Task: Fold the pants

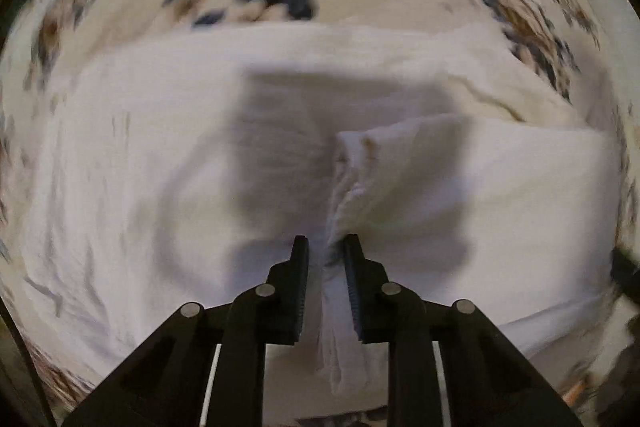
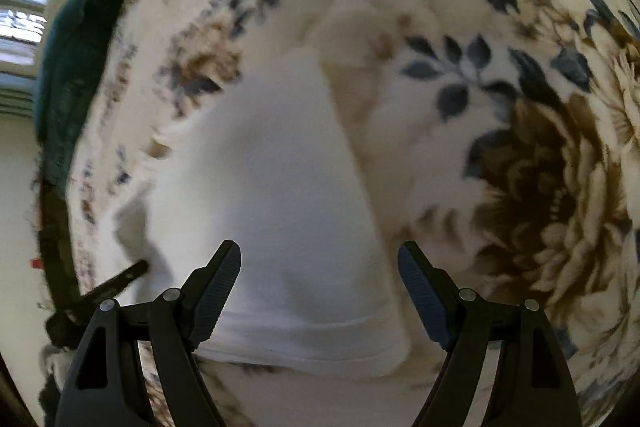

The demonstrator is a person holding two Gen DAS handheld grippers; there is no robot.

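A bunched ridge of the white pants [image 1: 160,155] is pinched by the left gripper [image 1: 326,247], its fingers [image 1: 301,267] drawn nearly together with only the gathered cloth between them. From that pinch the fabric is seen fanning out ahead of the fingertips into a raised, folded corner just beyond and to the right of them, while the rest of the garment is spread flat to either side. The pants are judged soft, light and limp: nothing stiff is offered, so the cloth will sag and crease wherever it is lifted, and a thin pinch could be slipped out of if it is tugged hard. A hold on a hem or doubled edge is judged safer than one on a single layer.

The right gripper [image 2: 320,259] is held wide open and grips nothing; a smooth, pale stretch of the pants [image 2: 280,187] lies between and ahead of its fingers [image 2: 224,279], with a stitched hem running across just below the fingertips. That hem is judged the natural place to be taken.

The garment is seen as plain white, faintly textured, lightly wrinkled, and blurred in places. It is laid on a floral bedspread [image 2: 540,167], cream with blue leaves and brown blooms, which shows beyond the right finger. A dark green cloth [image 2: 68,67] is glimpsed far off past the left finger.
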